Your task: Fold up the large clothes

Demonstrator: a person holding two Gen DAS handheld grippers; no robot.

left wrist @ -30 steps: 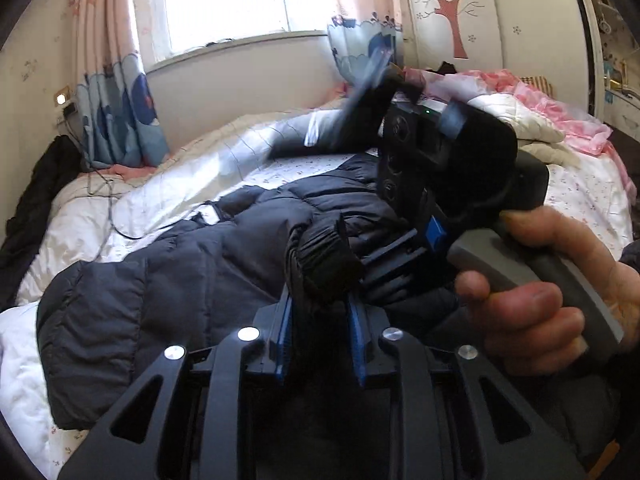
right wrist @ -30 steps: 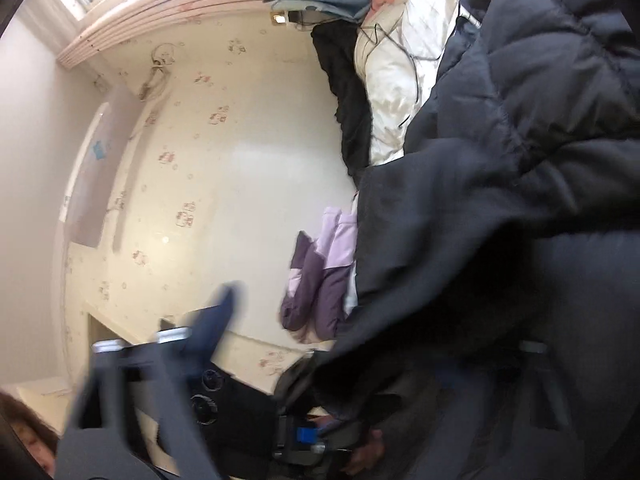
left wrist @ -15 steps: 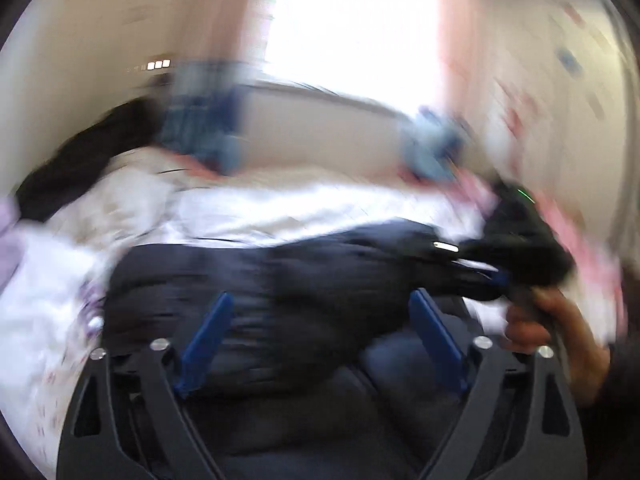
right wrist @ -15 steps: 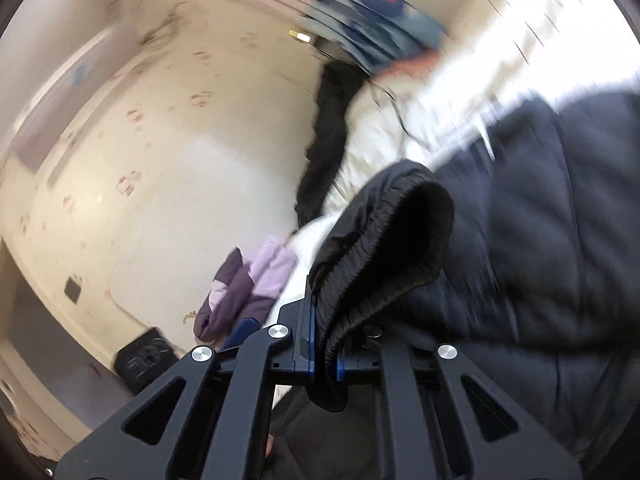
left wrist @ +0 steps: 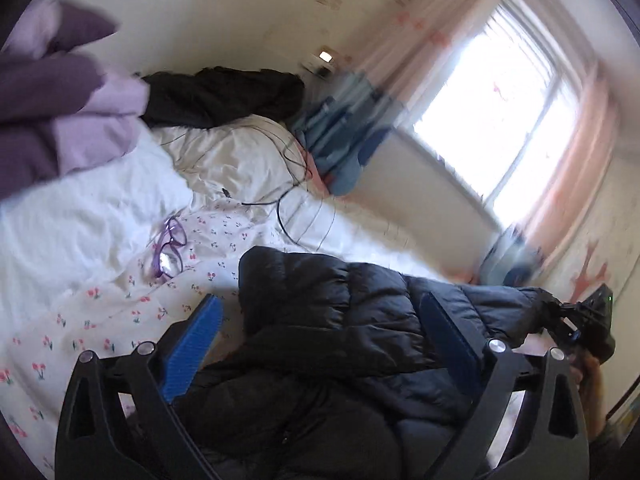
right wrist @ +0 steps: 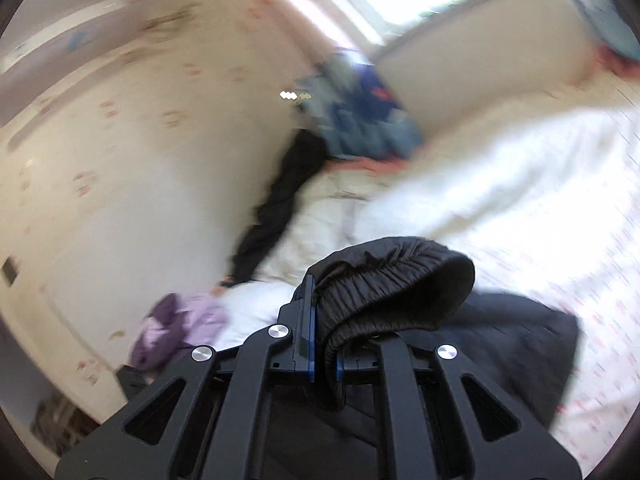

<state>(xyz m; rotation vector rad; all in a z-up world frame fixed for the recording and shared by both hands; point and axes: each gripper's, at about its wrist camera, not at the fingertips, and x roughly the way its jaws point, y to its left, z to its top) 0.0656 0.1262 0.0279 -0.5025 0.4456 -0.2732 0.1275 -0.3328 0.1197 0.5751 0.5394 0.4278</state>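
Dark puffer jacket (left wrist: 360,320) lies on a floral bed (left wrist: 100,320). Left gripper (left wrist: 320,332) jaws wide above jacket; right gripper (right wrist: 324,356) jaws clamp its elastic cuff (right wrist: 392,280).

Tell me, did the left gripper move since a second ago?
Yes. The left gripper let go of the cuff, opened, and swung left: the window slid right, and glasses now show.

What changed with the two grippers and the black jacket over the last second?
The left gripper let go of the elastic cuff and now hangs open over the black puffer jacket. The right gripper took that cuff and is clamped on it, raised off the bed. The jacket body stayed on the bed.
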